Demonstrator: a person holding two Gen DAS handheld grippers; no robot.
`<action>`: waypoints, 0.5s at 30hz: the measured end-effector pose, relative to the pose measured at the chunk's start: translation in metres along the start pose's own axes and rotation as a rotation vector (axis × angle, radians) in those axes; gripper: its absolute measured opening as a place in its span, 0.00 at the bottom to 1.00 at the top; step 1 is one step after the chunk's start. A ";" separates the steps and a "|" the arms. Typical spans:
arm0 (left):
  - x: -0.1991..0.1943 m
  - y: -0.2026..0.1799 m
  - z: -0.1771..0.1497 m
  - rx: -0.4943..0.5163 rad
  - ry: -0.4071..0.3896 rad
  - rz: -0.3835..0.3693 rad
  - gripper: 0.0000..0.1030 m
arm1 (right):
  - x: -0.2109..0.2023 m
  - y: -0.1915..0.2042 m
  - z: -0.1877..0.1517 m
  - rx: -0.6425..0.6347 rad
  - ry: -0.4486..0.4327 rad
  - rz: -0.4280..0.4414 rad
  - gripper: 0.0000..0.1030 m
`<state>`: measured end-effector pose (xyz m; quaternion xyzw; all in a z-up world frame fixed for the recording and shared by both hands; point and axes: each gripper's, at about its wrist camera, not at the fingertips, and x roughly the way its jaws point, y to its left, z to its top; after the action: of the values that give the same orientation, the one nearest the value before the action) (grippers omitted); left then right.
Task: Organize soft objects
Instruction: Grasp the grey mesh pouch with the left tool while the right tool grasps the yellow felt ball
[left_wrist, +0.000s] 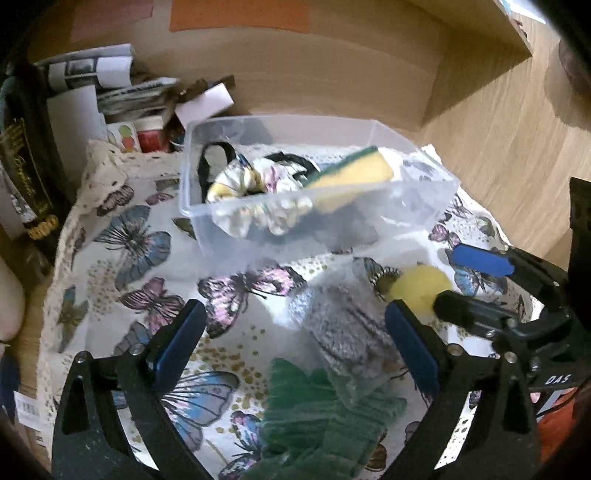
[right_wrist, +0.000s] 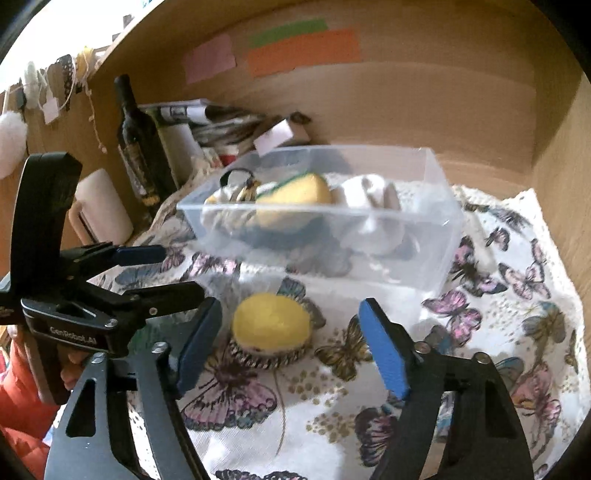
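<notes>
Butterfly-print cloth (right_wrist: 498, 280) covers desk surface. Clear plastic bin (left_wrist: 207, 221) sits at centre-back on cloth, w/ yellow-green sponge (left_wrist: 354, 177), scrunchies (left_wrist: 236, 184) & a white soft item (right_wrist: 373, 199) inside. In front of bin: grey fuzzy item (left_wrist: 332, 325) beside green cloth (left_wrist: 325, 413); yellow ball (right_wrist: 271, 321) on a braided ring. Left gripper (left_wrist: 295, 354): jaws wide apart, nothing held, over grey item. Right gripper (right_wrist: 291, 350): jaws wide, empty, straddling ball w/o touching.
</notes>
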<state>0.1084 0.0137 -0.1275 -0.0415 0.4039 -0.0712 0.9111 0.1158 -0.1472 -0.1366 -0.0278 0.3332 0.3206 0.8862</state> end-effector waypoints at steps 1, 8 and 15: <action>0.002 -0.001 -0.001 0.006 0.009 -0.004 0.85 | 0.003 0.002 -0.001 -0.005 0.011 0.002 0.60; 0.010 -0.003 -0.005 0.008 0.038 -0.067 0.61 | 0.012 0.008 -0.006 -0.019 0.042 0.029 0.42; 0.014 -0.004 -0.005 -0.018 0.048 -0.117 0.25 | 0.001 0.007 -0.002 -0.027 -0.003 0.003 0.40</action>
<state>0.1137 0.0071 -0.1404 -0.0717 0.4233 -0.1218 0.8949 0.1113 -0.1412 -0.1375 -0.0389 0.3276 0.3264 0.8858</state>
